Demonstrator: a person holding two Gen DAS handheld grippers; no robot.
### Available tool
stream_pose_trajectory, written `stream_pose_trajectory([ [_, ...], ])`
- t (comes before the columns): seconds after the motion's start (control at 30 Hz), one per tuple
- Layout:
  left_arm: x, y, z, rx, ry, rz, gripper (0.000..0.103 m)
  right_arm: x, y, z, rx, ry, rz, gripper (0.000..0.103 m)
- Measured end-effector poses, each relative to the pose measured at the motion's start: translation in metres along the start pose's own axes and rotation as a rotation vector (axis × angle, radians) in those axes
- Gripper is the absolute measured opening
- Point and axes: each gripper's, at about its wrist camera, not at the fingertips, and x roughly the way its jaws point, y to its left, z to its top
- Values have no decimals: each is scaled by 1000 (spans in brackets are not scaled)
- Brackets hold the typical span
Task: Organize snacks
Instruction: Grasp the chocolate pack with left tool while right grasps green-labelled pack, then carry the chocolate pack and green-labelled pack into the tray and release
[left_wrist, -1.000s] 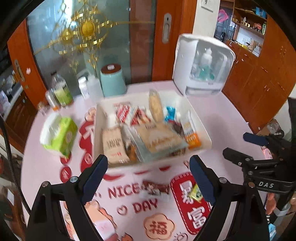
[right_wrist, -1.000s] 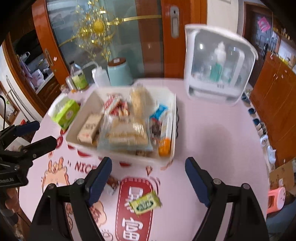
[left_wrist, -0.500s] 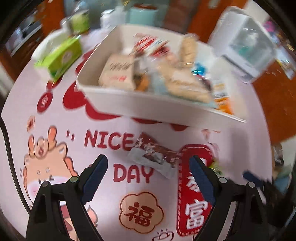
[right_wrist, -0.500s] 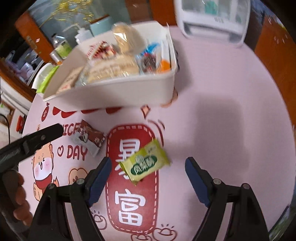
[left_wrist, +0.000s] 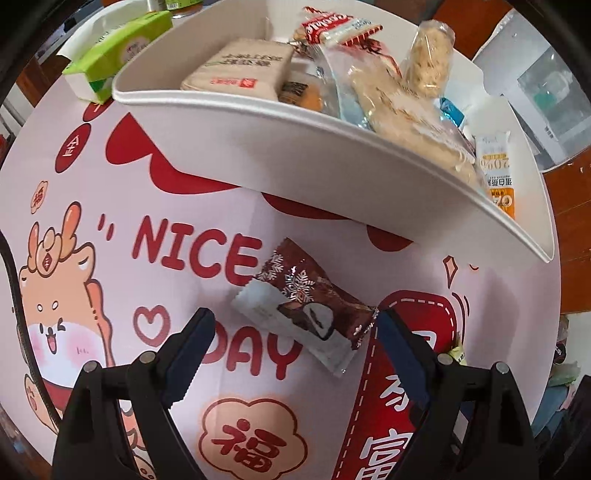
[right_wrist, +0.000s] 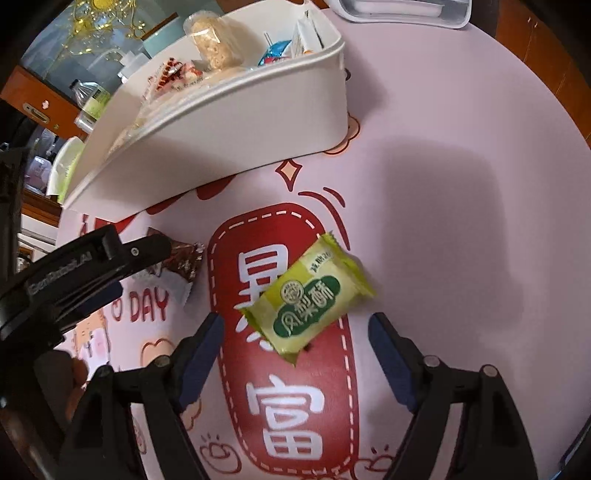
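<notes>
The left claw (left_wrist: 295, 325) stands wide, pointing steeply down at the bench (left_wrist: 110, 206); the brown snack packet (left_wrist: 306, 310) lies flat between its 2 fingers, its crimped end just beside the right-hand pad, not gripped. The right claw (right_wrist: 295, 332) is also spread, its jaws having just been closing, with the green snack packet (right_wrist: 308, 297) lying loose between and just ahead of its fingertips. Beyond both sits the white bin (left_wrist: 295, 147), filled with snacks.
</notes>
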Motion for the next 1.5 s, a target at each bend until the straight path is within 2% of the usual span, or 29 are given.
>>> stream_pose_trajectory([
  [0.1, 4, -1, 0, -6, 13, -7, 89, 5, 14, 6, -50, -32, -57, 72],
  [0.2, 9, -1, -3, -14, 32, -14, 89, 10, 25, 9, -110, -66, -126, 62],
  [0.23, 10, 0, -3, -16, 36, -17, 89, 12, 30, 9, -141, -81, -164, 50],
  [0.27, 13, -1, -2, -22, 43, -18, 89, 13, 32, 9, -166, -91, -184, 47],
  [0.47, 23, -8, -4, -14, 46, 21, 86, 12, 30, 5, -224, -109, -160, 43],
  [0.7, 28, -22, 6, -36, 35, 50, 86, 6, 12, 7, -191, -103, -145, 42],
  [0.73, 30, -27, 9, -35, 31, 69, 85, 6, 11, 7, -190, -102, -144, 42],
  [0.77, 32, -30, 10, -29, 24, 86, 72, 6, 10, 7, -188, -100, -143, 42],
  [0.8, 31, -36, 12, -4, 10, 112, 54, 6, 9, 7, -187, -97, -139, 42],
  [0.87, 28, -43, 13, 33, 5, 75, 39, 4, 4, 9, -185, -96, -132, 42],
  [1.0, 26, -43, 8, 61, 22, 17, 33, -2, 3, 11, -186, -107, -115, 42],
  [1.07, 21, -41, 3, 85, 14, 18, 32, -8, 3, 12, -186, -117, -104, 42],
  [1.23, -18, -33, -1, 131, -51, 2, 32, -41, 9, 7, -208, -169, -61, 42],
  [1.37, -69, -34, 12, 189, -163, 4, 32, -75, 23, 17, -238, -237, -31, 42],
  [1.5, -130, -31, 35, 249, -306, 9, 32, -123, 41, 40, -275, -340, -8, 42],
])
